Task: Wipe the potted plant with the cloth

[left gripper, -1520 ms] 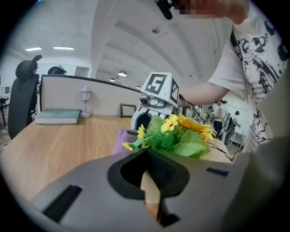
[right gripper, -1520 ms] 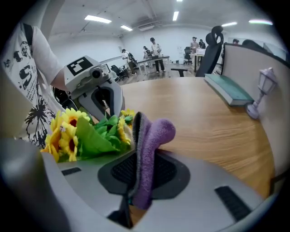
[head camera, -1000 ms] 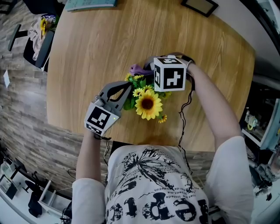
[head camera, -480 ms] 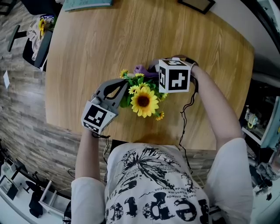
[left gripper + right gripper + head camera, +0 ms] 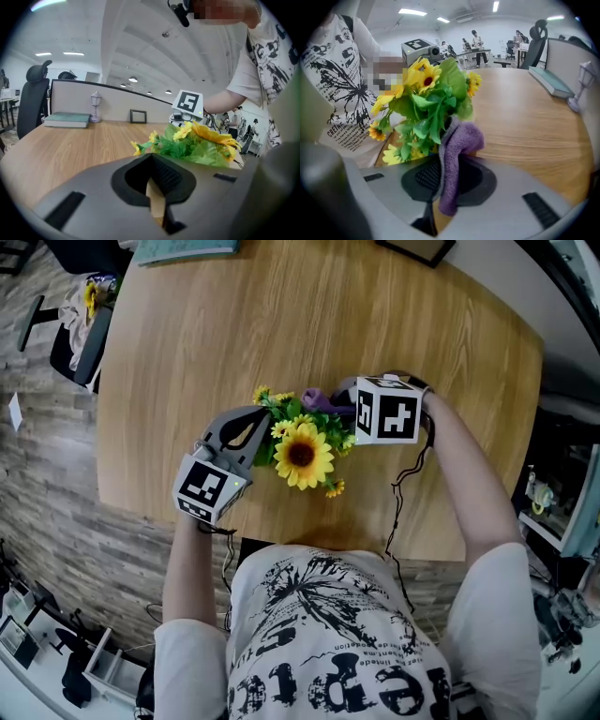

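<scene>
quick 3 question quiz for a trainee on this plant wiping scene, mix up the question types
1. True or false: the right gripper is closed on the purple fleece cloth.
2. On the light wooden table, seen from the head view, the large yellow sunflower lies: A) between the left gripper and the right gripper; B) at the table's far edge; C) left of both grippers.
3. Fill in: the left gripper's jaws are ___.
Key: 1 true; 2 A; 3 shut.
</scene>
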A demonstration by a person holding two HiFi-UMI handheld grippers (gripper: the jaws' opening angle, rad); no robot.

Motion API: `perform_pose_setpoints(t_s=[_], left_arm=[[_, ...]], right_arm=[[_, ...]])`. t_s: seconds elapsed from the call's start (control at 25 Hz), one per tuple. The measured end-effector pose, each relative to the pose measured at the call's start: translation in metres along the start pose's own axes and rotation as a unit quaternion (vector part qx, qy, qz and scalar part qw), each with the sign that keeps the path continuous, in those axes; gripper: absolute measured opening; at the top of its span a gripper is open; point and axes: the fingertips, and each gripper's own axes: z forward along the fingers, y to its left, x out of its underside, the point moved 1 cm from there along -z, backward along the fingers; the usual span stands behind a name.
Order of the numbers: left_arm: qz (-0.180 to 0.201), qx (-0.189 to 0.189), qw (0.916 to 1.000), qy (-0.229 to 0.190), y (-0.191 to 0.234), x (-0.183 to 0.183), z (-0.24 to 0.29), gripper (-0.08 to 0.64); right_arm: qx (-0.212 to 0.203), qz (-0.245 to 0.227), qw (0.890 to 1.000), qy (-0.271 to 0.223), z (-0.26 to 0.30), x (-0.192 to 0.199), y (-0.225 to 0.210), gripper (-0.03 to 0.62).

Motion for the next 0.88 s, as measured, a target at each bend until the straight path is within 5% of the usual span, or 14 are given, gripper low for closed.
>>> perform_pose_setpoints(t_s=[0.24,0.56,0.68,0.88], left_arm=[[-0.011,-0.013,0.9999,0.002,0.001,0.003,-0.004,0.002],[-0.027,-0.038,0.9989,0.005,-0.001,0.003,-0.006,0.003],[-0.028,-0.054,0.9982,0.000,-0.002,0.000,-0.013,0.003],[-0.012,-0.069,0.9973,-0.023,-0.013,-0.021,-0.036,0.003]], right_arm=[[0.004,0.042,0.999,0.002,-0.001,0.009,0.005,0.072],[0.101,0.147,0.984,0.012,-0.025,0.027,-0.017,0.074],[0.176,0.179,0.968,-0.012,-0.045,0.024,-0.031,0.074],[0.274,0.229,0.921,-0.154,-0.103,-0.015,-0.046,0.075]])
